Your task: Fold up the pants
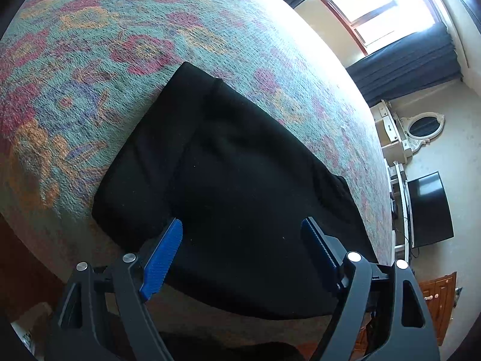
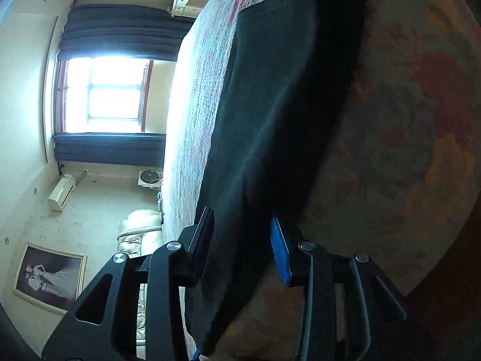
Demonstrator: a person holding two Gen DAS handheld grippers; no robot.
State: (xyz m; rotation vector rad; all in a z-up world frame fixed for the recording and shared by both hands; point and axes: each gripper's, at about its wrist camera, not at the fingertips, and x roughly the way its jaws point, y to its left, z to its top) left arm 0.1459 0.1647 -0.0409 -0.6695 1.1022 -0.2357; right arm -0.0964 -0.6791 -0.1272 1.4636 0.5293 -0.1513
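Found the black pants (image 1: 240, 180) lying folded into a thick, roughly rectangular stack on the bed (image 1: 120, 45), on its flower-patterned cover of teal, red and orange. Lay near the bed's closest edge, with bare cover showing on both sides and beyond.

Saw the left gripper (image 1: 242, 224) held above that near edge of the bed, tilted downward over the pants. Stood wide open, blue pads (image 1: 162, 258) far apart, nothing clasped between them and no clear contact with the fabric.

Caught the right gripper (image 2: 242, 215) rolled onto its side, low against the bed, straddling one end of the folded stack. Stood only partly open, with dark fabric filling the gap from one pad to the other. Could not tell whether the pads pressed on the cloth or merely flanked it.

Noted, past the bed's far side, a bright window (image 2: 102, 90) with dark curtains (image 2: 120, 33), and a black television (image 1: 430, 207) against the wall.
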